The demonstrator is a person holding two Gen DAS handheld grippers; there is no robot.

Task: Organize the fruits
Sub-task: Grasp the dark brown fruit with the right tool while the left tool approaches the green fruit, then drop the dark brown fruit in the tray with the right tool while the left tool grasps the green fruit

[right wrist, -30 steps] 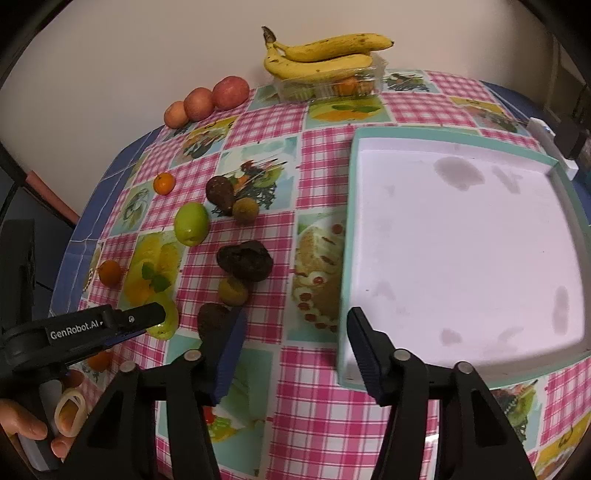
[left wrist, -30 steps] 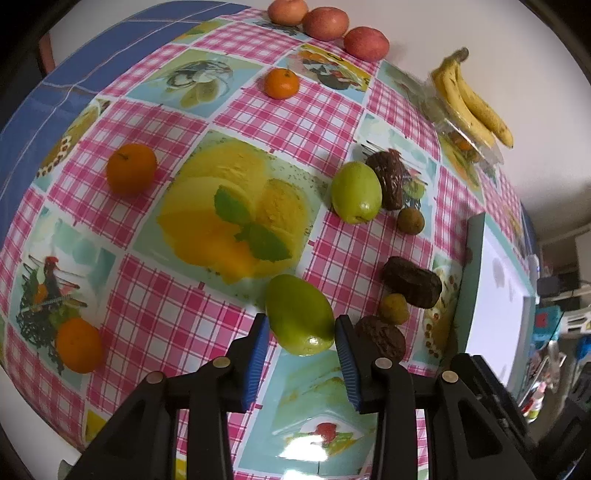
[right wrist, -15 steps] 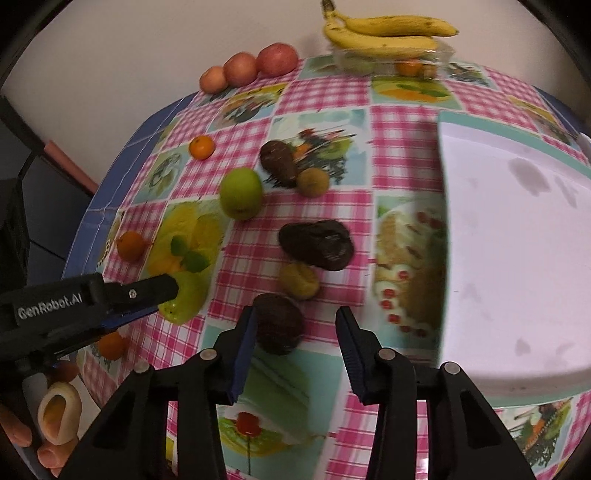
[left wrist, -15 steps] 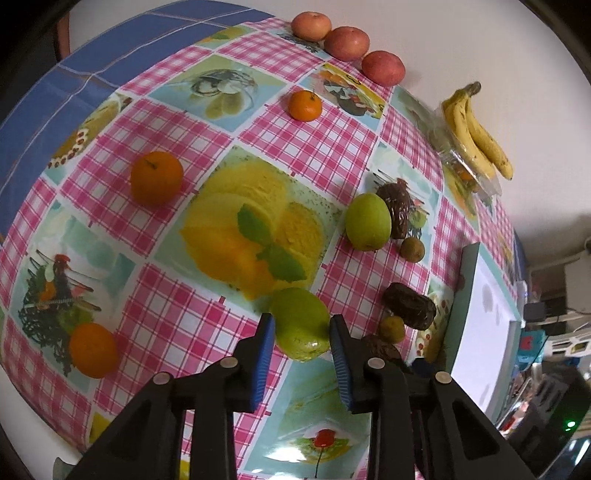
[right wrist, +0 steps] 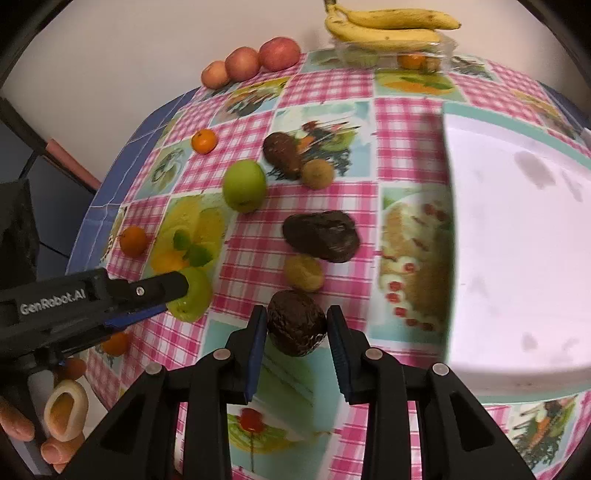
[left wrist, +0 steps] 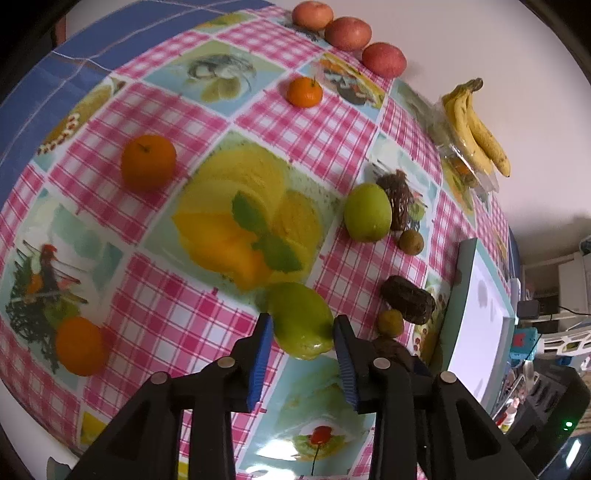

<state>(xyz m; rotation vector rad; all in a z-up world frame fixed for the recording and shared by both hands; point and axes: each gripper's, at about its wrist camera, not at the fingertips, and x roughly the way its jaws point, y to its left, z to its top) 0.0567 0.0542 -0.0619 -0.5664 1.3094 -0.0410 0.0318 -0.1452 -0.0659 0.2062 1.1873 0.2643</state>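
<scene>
Green mango [left wrist: 301, 320] sits on the desk [left wrist: 155, 310] between the left gripper [left wrist: 302, 328] pads, jaws narrow around it; the pad on the right looks touching, the other just beside, firm grip cannot be told. Same mango shows in the right view [right wrist: 194, 295] at the left gripper tip [right wrist: 173, 291]. Dark avocado [right wrist: 296, 322] sits between the right gripper [right wrist: 296, 324] pads, jaws narrow, pads at both sides of it, contact unclear.

Just ahead of the right gripper: a small brown-yellow fruit [right wrist: 303, 273], then a larger dark fruit [right wrist: 321, 236]. Further ahead: another small brown fruit [right wrist: 317, 173], a dark fruit [right wrist: 282, 153], a green apple [right wrist: 244, 185] to their left. Right of the right gripper: white tray with teal rim [right wrist: 517, 236], nothing in it.

Left of the left gripper: an orange [left wrist: 79, 345], another orange [left wrist: 148, 161] further ahead. Far ahead: a small mandarin [left wrist: 304, 92], three red apples [left wrist: 347, 32] at the desk's far edge, bananas [left wrist: 476, 125] on a clear plastic box [right wrist: 424, 55]. A person's fingers [right wrist: 55, 446] show low left in the right view.
</scene>
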